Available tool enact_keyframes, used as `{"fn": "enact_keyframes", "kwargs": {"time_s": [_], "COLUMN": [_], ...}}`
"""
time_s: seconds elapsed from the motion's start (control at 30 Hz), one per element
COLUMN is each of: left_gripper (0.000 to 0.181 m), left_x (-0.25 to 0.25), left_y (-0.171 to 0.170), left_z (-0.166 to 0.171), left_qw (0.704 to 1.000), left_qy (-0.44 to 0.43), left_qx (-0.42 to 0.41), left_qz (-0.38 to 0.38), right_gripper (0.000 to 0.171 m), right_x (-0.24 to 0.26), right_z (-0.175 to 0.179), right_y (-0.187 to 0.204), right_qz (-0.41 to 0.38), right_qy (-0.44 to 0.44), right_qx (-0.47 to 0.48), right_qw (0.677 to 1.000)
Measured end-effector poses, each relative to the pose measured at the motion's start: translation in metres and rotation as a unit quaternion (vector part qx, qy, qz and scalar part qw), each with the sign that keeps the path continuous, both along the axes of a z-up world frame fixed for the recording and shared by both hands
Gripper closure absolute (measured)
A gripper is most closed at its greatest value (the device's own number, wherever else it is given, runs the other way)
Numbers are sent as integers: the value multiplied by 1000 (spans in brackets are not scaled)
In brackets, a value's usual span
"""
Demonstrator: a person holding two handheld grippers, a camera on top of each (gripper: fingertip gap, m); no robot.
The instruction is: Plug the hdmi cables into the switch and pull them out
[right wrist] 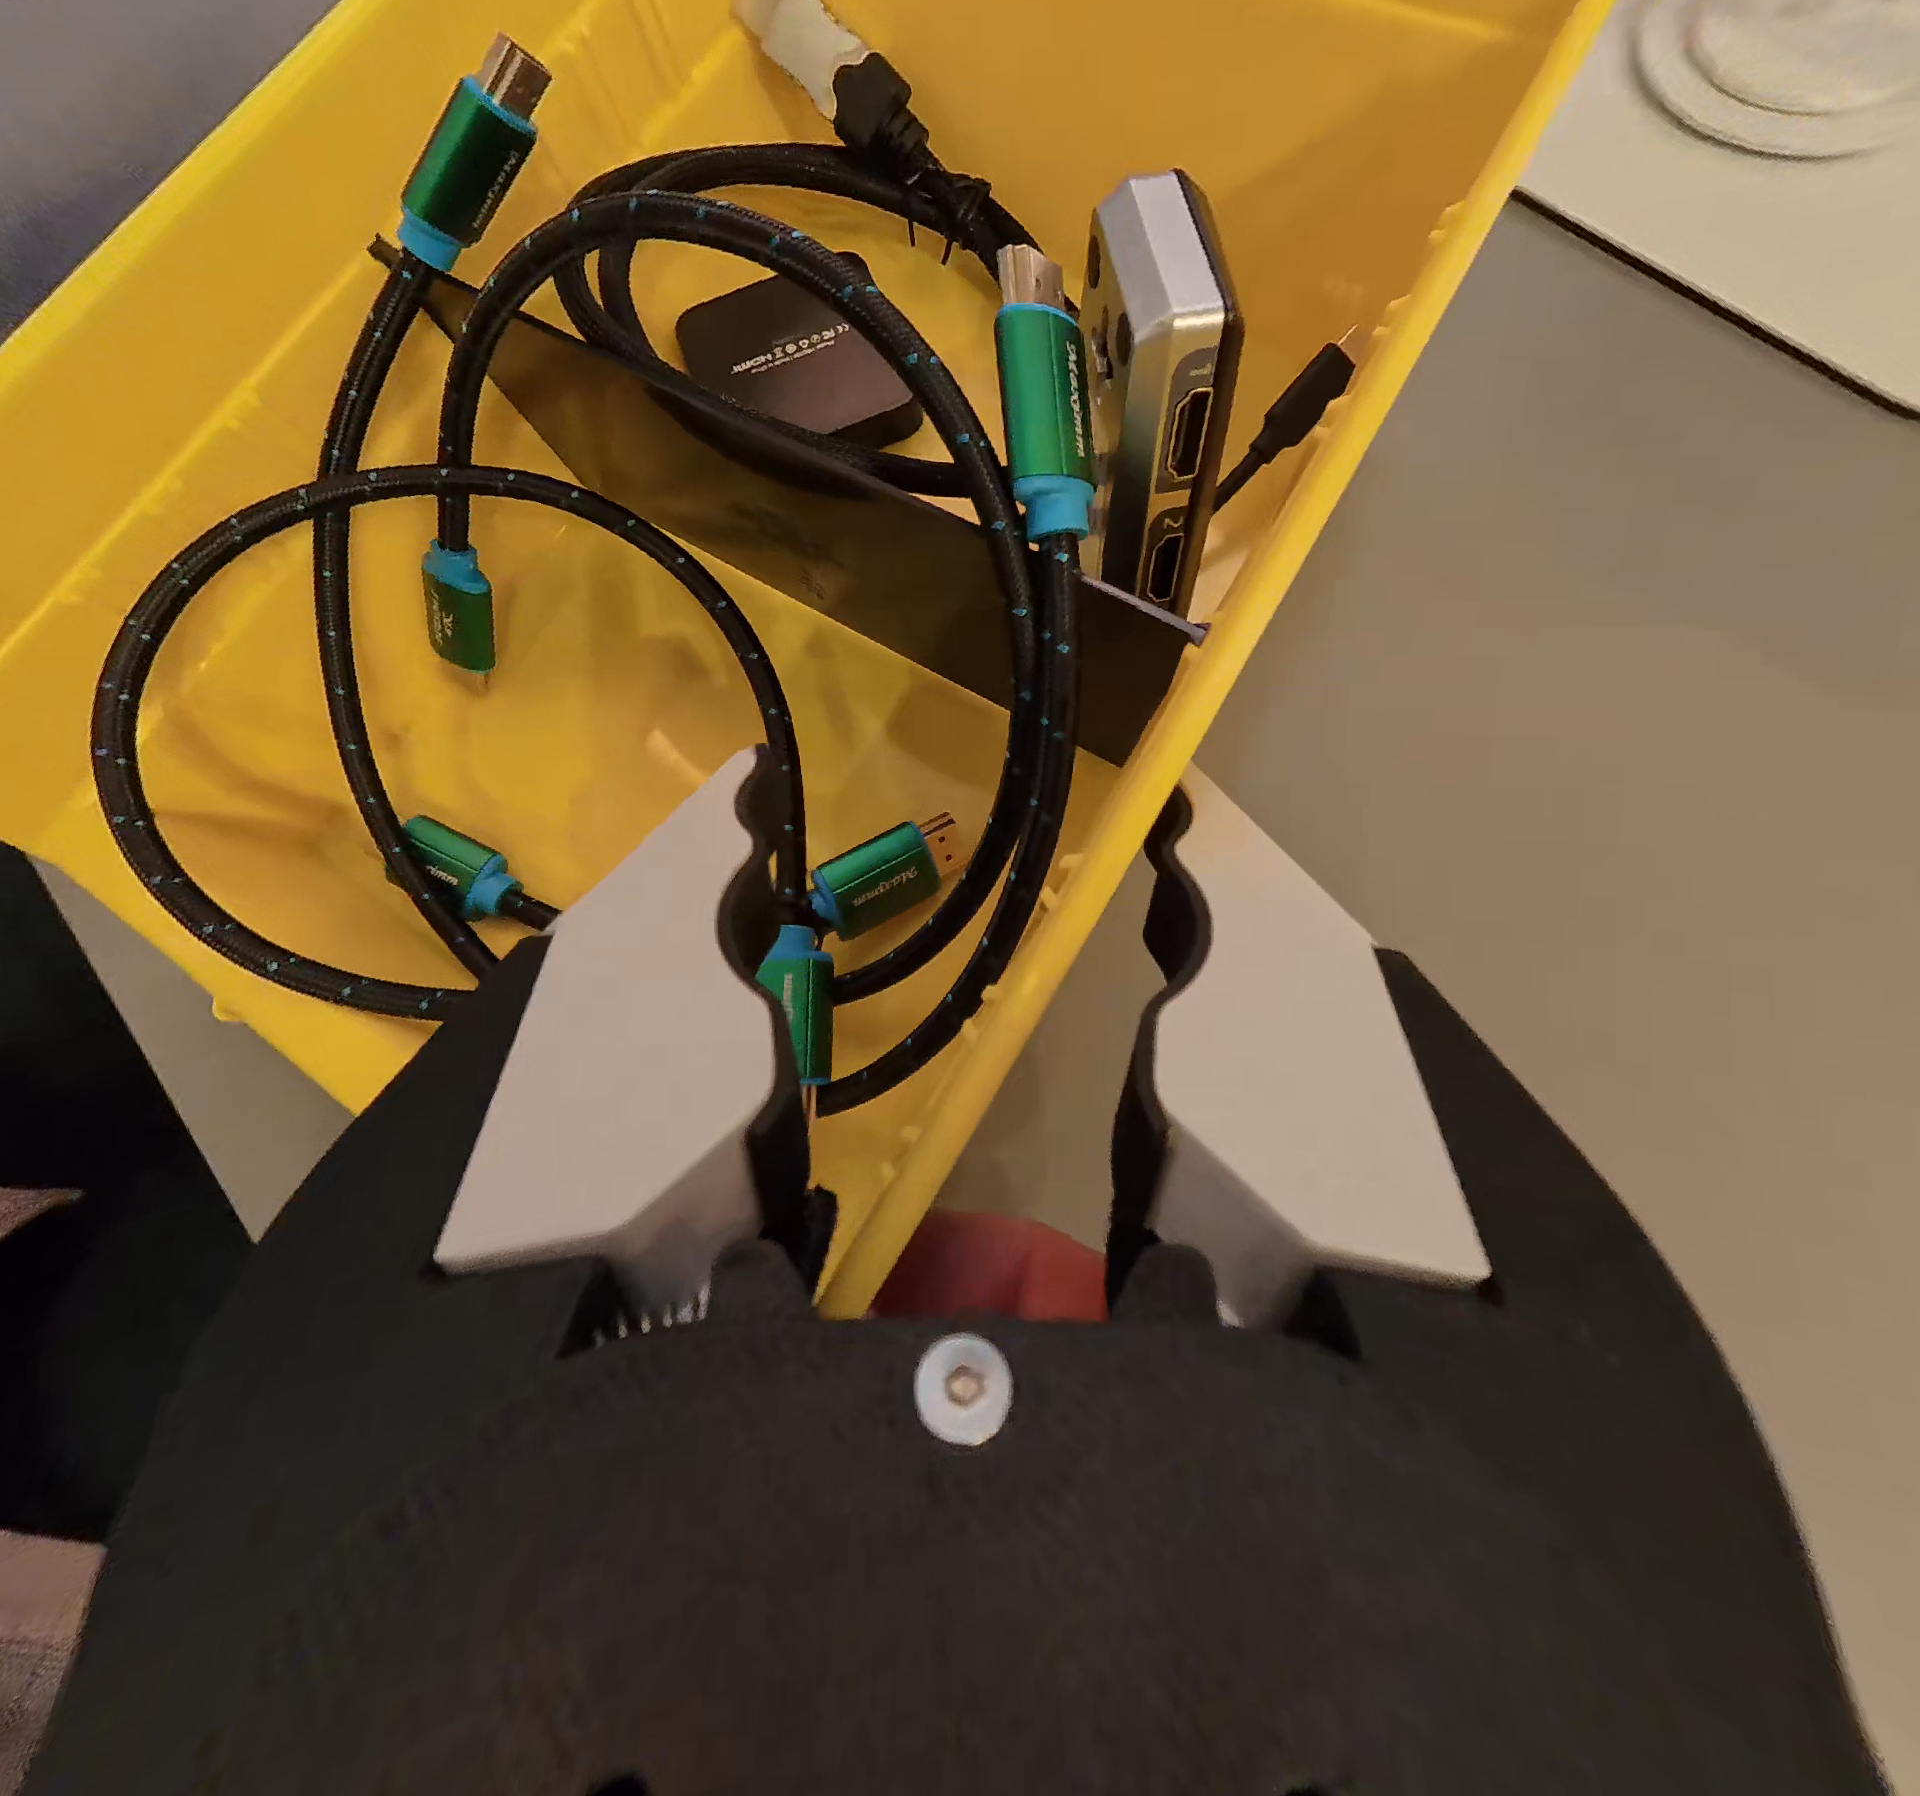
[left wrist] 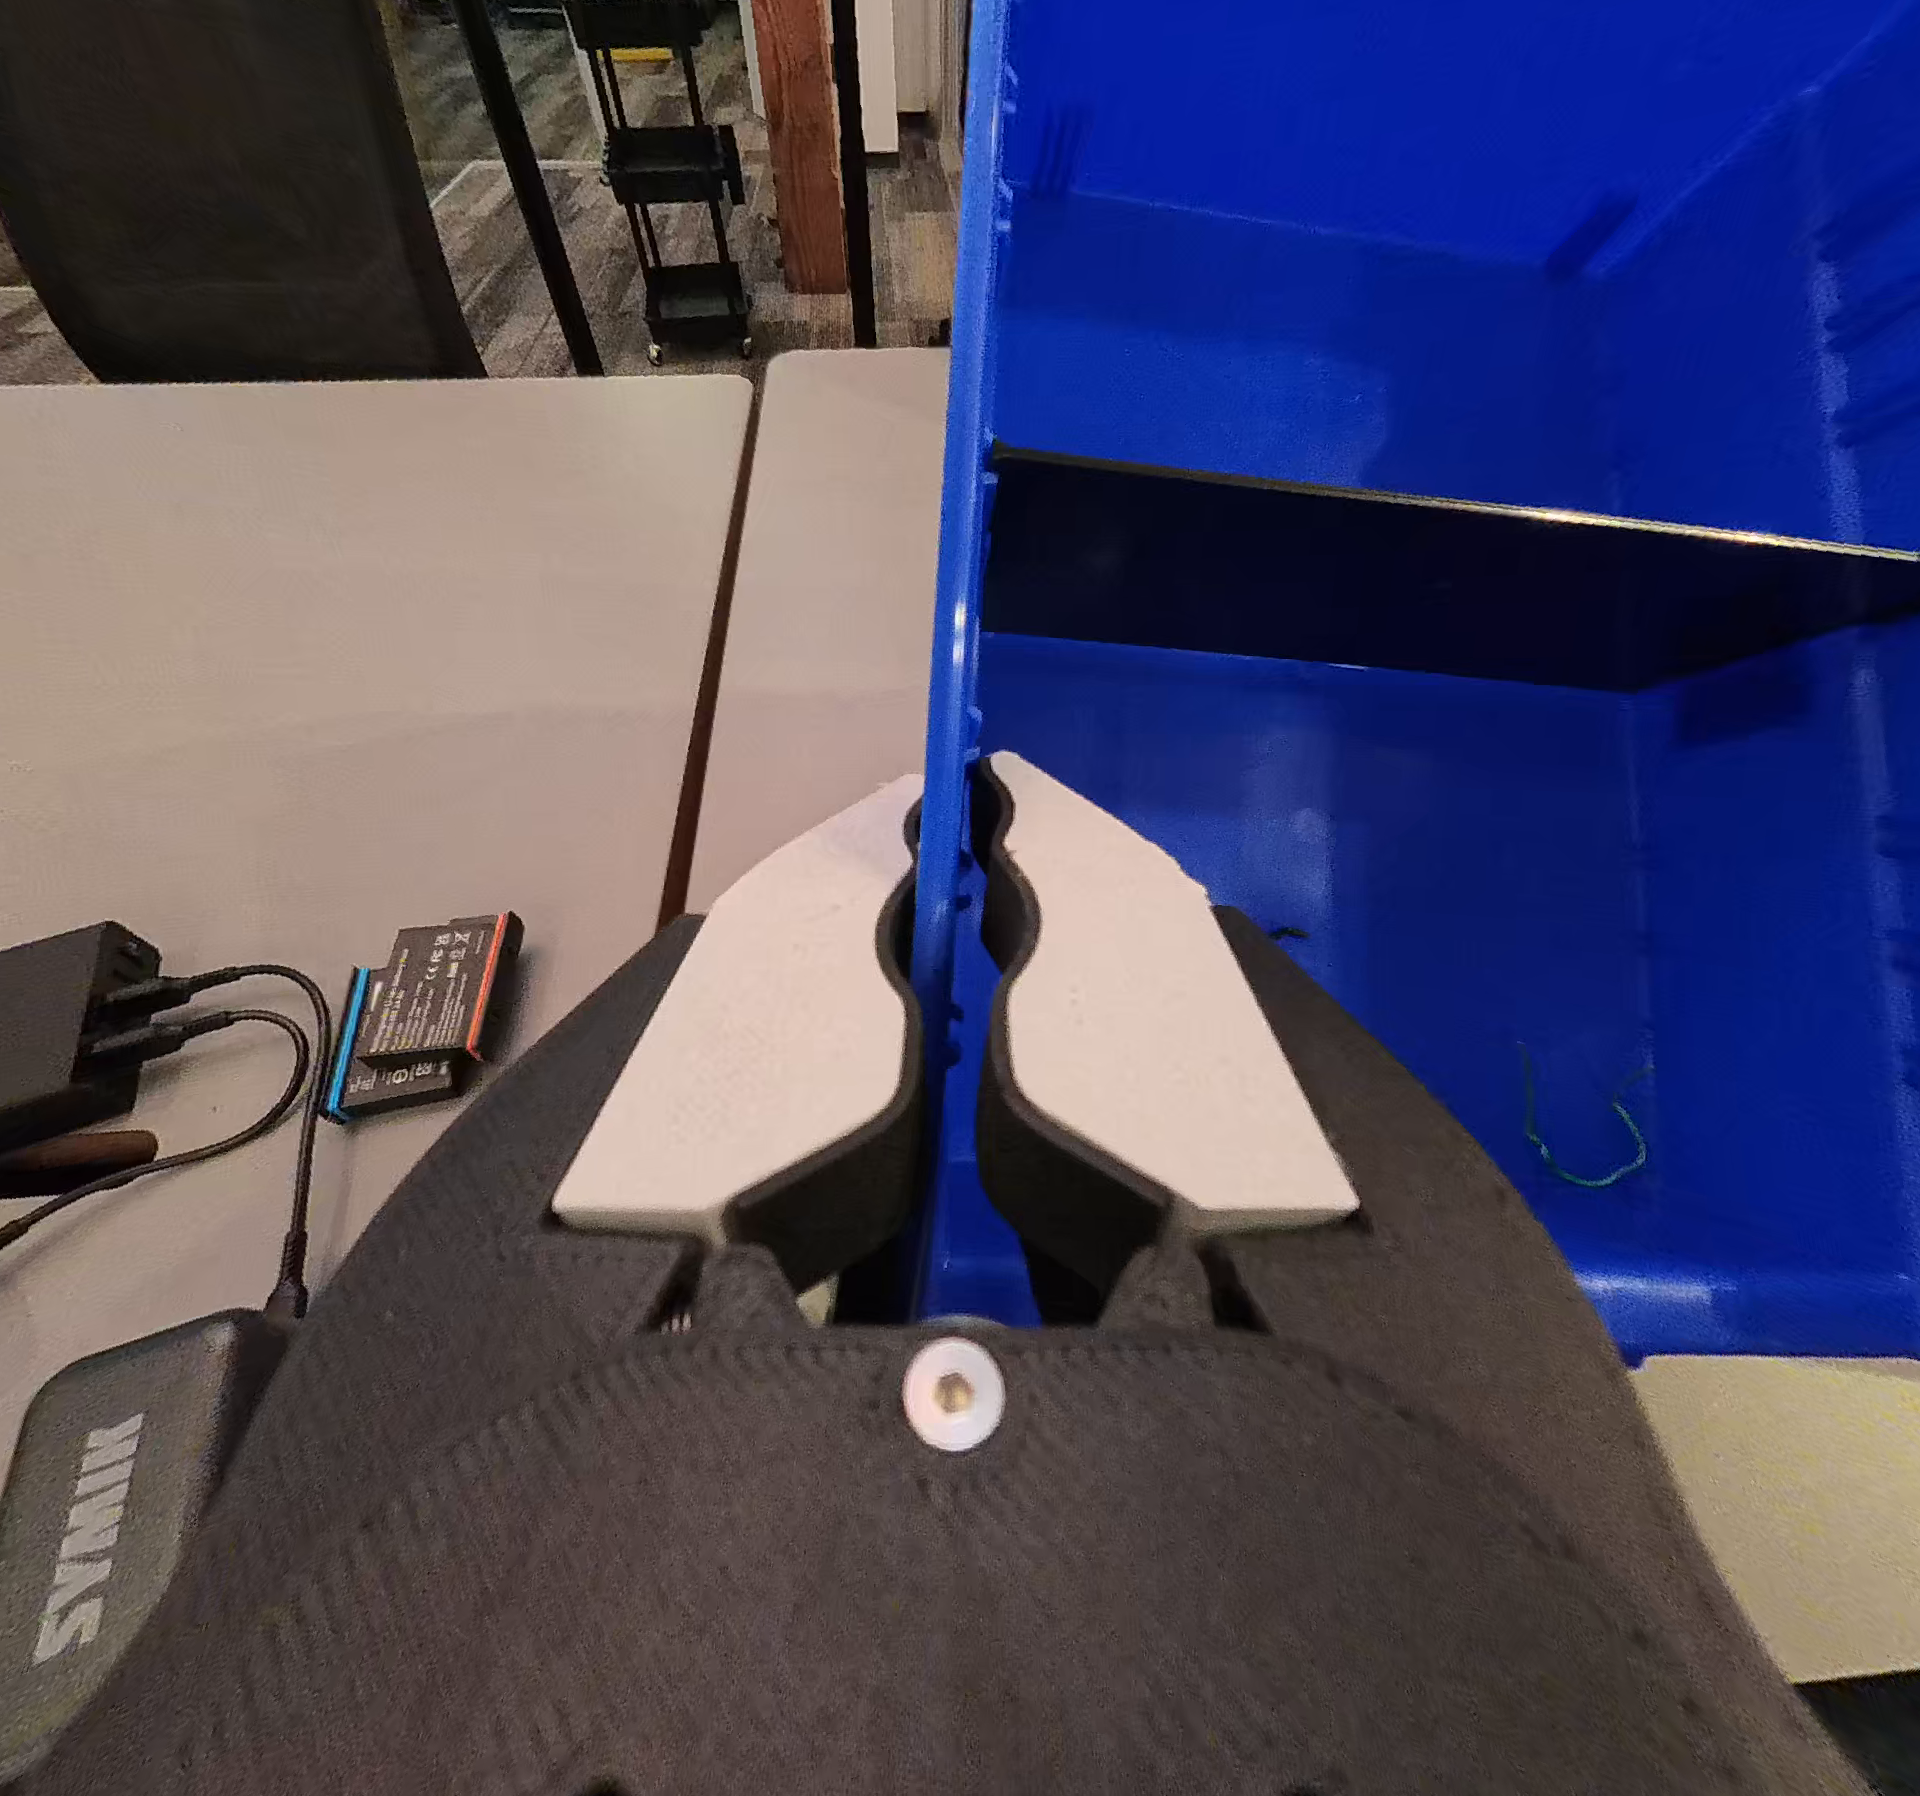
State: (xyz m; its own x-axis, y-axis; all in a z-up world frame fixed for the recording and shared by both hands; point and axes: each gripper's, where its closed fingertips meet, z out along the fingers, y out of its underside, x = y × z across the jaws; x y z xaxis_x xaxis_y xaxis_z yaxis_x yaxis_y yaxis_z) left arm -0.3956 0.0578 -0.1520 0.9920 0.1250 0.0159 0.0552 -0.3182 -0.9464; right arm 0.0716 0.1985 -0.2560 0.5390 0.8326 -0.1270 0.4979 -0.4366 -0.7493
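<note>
Two bins on the tabletop, each with a tool at its wall

In the left wrist view a bin (left wrist: 1455, 863) fills the right of the frame, a divider (left wrist: 1403, 583) across its middle; the left tool (left wrist: 948, 780) straddles its left wall, with a charger (left wrist: 73, 1019) and batteries (left wrist: 431, 1019) at lower left on the tabletop (left wrist: 364, 655). In the right wrist view the cables (right wrist: 582, 551) coil in another bin (right wrist: 1195, 32), the switch (right wrist: 1169, 375) leaning at its right wall, behind a partition (right wrist: 935, 583); the right tool (right wrist: 961, 811) straddles that wall at lower centre.
</note>
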Motion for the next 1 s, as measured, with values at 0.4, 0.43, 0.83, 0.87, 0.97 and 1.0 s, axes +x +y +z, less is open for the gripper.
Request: {"fn": "enact_keyframes", "kwargs": {"time_s": [0.4, 0.43, 0.83, 0.87, 0.97, 1.0], "left_gripper": [178, 178, 178, 178, 178, 178], "left_x": [-14, -15, -42, -45, -51, -52], "left_y": [-9, -10, -22, -24, -29, -30], "left_z": [16, 17, 42, 44, 49, 51], "left_qw": [999, 999, 995, 995, 994, 993], "left_qy": [-20, -22, -36, -36, -37, -38], "left_qx": [28, 32, 75, 78, 86, 88], "left_qz": [19, 21, 53, 58, 65, 66], "right_gripper": [86, 85, 55, 51, 46, 47], "right_x": [-90, -98, -166, -169, -172, -170], "right_z": [7, 7, 15, 15, 17, 18], "right_y": [-39, -43, -88, -92, -100, -103], "right_qz": [48, 50, 58, 61, 77, 83], "right_qy": [59, 65, 129, 134, 150, 150], "right_qx": [-43, -46, -76, -82, -97, -101], "right_qw": [996, 996, 987, 986, 981, 980]}}
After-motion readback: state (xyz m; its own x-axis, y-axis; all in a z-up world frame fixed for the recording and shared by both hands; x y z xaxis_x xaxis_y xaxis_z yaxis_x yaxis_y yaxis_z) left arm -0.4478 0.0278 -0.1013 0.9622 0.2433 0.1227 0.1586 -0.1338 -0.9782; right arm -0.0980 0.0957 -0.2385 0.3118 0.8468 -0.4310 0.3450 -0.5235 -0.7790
